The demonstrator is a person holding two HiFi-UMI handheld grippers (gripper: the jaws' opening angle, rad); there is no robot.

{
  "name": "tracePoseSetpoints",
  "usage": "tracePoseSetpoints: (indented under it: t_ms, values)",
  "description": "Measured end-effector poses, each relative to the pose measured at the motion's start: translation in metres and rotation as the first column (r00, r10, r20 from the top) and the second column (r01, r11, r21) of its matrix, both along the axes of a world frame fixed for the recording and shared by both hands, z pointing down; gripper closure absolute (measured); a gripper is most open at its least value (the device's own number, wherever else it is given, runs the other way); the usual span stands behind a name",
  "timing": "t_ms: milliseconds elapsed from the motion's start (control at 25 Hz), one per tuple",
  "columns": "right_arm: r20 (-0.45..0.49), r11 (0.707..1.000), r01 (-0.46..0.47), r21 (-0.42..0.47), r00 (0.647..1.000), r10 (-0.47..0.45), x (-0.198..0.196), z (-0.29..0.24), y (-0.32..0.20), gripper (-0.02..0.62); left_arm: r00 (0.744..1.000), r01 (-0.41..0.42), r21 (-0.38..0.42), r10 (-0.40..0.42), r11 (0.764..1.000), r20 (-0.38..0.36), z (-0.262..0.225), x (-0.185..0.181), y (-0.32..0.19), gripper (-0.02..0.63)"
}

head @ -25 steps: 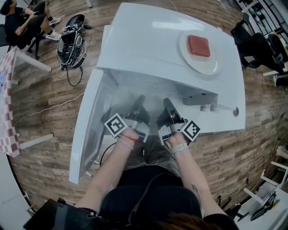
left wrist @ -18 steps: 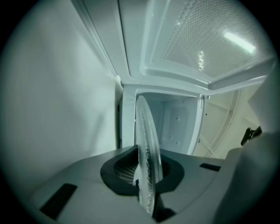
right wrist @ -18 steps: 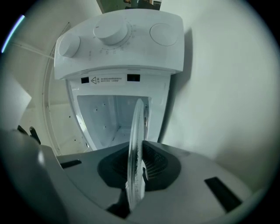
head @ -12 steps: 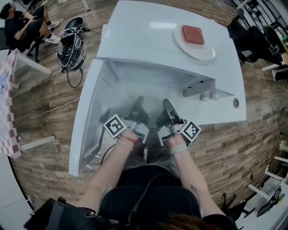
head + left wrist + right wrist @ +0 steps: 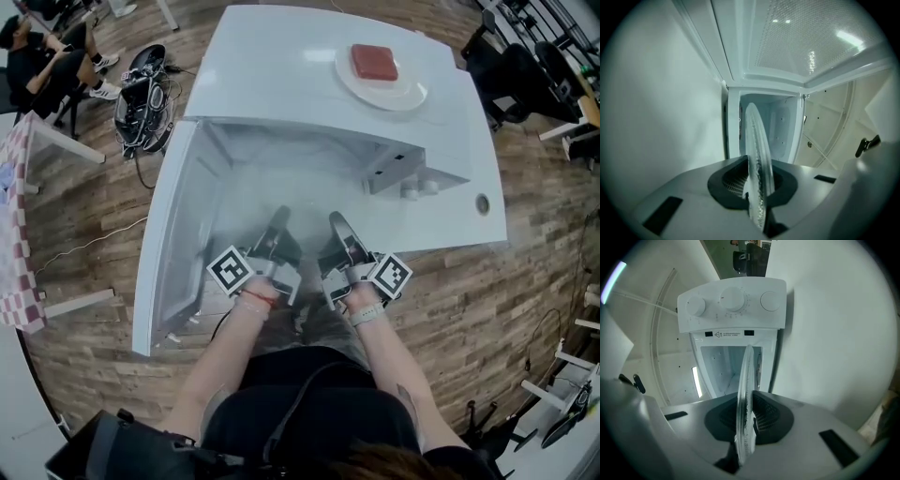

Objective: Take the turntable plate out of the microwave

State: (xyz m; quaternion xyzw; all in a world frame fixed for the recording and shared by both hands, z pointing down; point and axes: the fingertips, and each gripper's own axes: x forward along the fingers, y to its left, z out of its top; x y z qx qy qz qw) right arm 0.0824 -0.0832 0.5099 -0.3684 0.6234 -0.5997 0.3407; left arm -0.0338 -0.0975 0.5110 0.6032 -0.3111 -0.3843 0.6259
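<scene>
Left gripper view: turntable plate (image 5: 754,140) edge-on, pinched inside the left claw (image 5: 757,185)

Left gripper (image 5: 277,225): held level, pointing forward, jaws clamped on the edge of the turntable plate (image 5: 757,154).
Right gripper (image 5: 339,230): level just beside the left, apart from it, jaws closed on the same plate.
Marker cubes: left (image 5: 232,269) and right (image 5: 391,275), turned outward and upward.
Forearms: left (image 5: 230,347) and right (image 5: 394,366), bare, stretched forward, converging toward the grippers.
Wrists: straight, banded.
</scene>
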Motion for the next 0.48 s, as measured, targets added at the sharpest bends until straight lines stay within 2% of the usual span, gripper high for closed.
tracePoseSetpoints:
  t_ms: [480]
  values:
    - [0.009, 0.992, 0.122, 0.011, 0.992, -0.122, 0.008, -0.017, 0.037, 0.557, 0.994, 0.11, 0.006, -0.11, 0.994, 0.009, -0.019, 0.007, 0.05, 0.575]
